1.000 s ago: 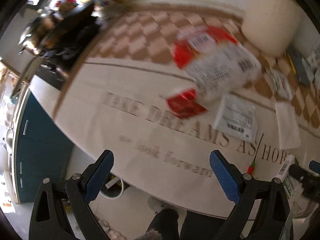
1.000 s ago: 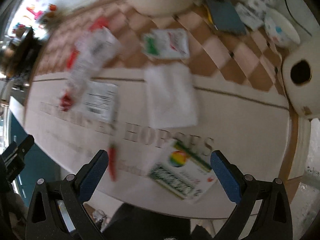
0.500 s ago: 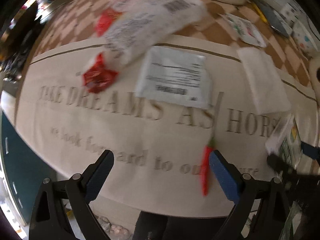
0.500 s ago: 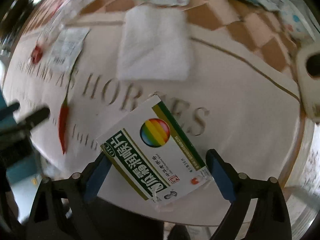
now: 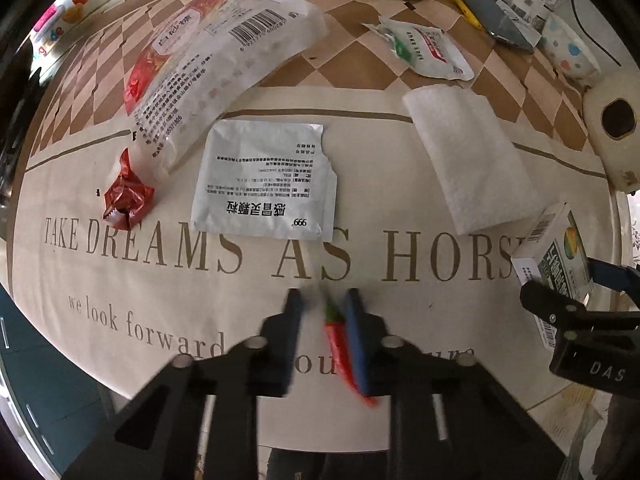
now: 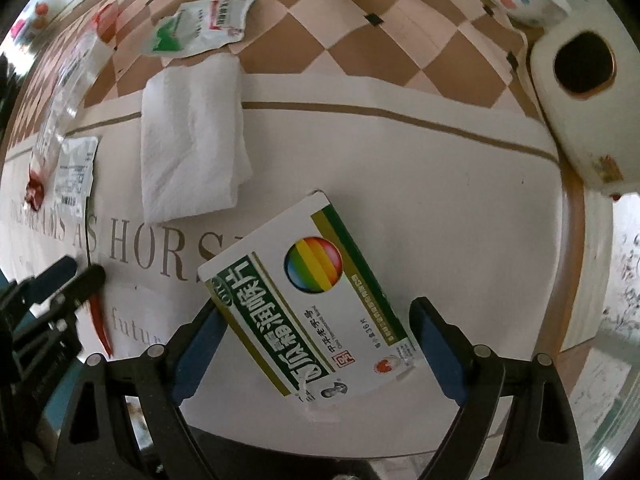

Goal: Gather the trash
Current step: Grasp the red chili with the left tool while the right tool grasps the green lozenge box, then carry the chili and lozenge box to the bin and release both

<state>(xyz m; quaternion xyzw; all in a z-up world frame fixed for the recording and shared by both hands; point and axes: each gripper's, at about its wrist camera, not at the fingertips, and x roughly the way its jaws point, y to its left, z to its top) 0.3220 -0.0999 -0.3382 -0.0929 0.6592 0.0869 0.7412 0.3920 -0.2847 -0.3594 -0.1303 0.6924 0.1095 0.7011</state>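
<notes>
Left wrist view: surface (image 5: 460, 280) under a cream cloth printed "TAKE DREAMS AS HORS…" and "we look forward…", checkered brown band further back; largest trash is a long clear plastic bag (image 5: 208, 64) with red print and a barcode, lying diagonally at upper left; below it a silver sachet (image 5: 266, 178) marked "999" with Chinese text, flat on the cloth; folded white tissue (image 5: 468, 156) to its right; small green/white sachet (image 5: 424, 50) on the checkered band; crumpled red wrapper (image 5: 128, 196) touching the bag's lower end; red chili (image 5: 338, 340) with green stem between the fingers of the left gripper (image 5: 322, 308); jaws narrowed around it, right pad against the chili, left pad a small gap away, so not clenched on it; blurred there.

Right wrist view: medicine box (image 6: 312, 296), white with green band, rainbow ball logo, "OTC" and large Chinese lettering, lies tilted between the fingers of the right gripper (image 6: 316, 344); jaws wide apart, left pad at the box's edge, right pad just clear of it; contact unclear, box resting on the cloth; released.

Only the right view shows the box face; the left view shows its barcode end (image 5: 552, 248); only the left view reads "999" and the full slogan; white dispenser (image 6: 580, 92) with a dark round opening at far right.
</notes>
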